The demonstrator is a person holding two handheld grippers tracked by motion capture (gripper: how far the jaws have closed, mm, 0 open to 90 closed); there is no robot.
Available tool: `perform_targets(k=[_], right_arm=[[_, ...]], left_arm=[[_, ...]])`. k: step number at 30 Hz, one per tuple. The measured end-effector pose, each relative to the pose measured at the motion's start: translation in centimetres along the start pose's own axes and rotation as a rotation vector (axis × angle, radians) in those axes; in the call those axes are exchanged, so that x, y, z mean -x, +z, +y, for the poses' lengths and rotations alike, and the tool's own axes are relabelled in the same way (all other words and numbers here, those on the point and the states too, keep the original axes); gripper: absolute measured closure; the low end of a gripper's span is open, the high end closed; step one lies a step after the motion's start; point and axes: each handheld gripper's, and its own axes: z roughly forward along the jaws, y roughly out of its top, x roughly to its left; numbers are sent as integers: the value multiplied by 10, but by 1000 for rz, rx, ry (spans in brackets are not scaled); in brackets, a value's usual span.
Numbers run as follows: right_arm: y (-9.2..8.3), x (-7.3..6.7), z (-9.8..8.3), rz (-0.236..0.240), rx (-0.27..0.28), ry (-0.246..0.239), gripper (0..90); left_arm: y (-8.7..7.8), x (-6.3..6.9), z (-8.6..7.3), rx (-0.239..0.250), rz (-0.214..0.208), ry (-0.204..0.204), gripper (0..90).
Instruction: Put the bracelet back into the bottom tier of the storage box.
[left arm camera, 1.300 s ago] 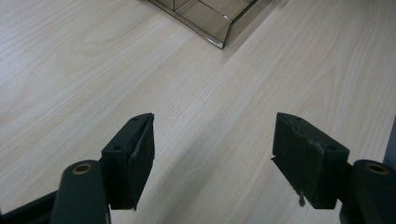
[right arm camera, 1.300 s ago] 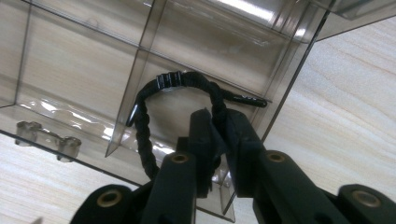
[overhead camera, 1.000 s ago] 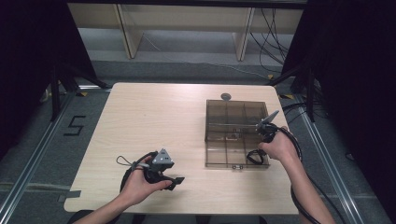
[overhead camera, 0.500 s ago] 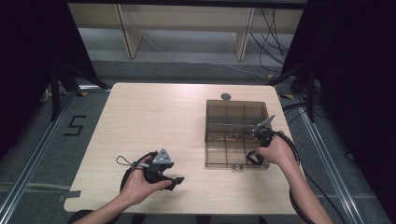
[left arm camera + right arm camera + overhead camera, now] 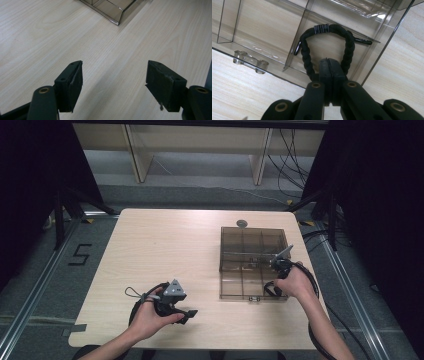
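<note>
A clear smoke-tinted compartment box [image 5: 231, 245] lies open on the right side of the table. In its near right compartment lies a black braided cord loop [image 5: 324, 28] with a wound band at the top. My right gripper [image 5: 329, 61] points down into that compartment, and its jaws have just closed on the bottom of the loop, with the cord running out on both sides of them. In the high view, the right gripper [image 5: 276, 263] sits at the box's right edge. My left gripper [image 5: 189, 314] rests low over the table near the front left, open [image 5: 113, 75] over bare wood.
A small round grey object [image 5: 242, 223] lies on the table just beyond the box. The box's clear clasp [image 5: 249, 62] juts from its near wall. A corner of the box [image 5: 117, 17] lies ahead of the left gripper. Cables trail off the table's right side.
My right gripper has shifted a little left and nearer over the box and lowered onto the cord loop. The left hand has stayed put.
</note>
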Motion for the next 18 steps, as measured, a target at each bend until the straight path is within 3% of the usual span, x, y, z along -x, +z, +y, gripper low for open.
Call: perform_targets(k=[12, 18], right_arm=[[-11, -8, 0, -1, 52, -13, 900], [-6, -11, 2, 22, 28, -30, 900]], left_arm=[[1, 1, 0, 6, -8, -1, 298], [0, 0, 0, 1, -2, 0, 298]])
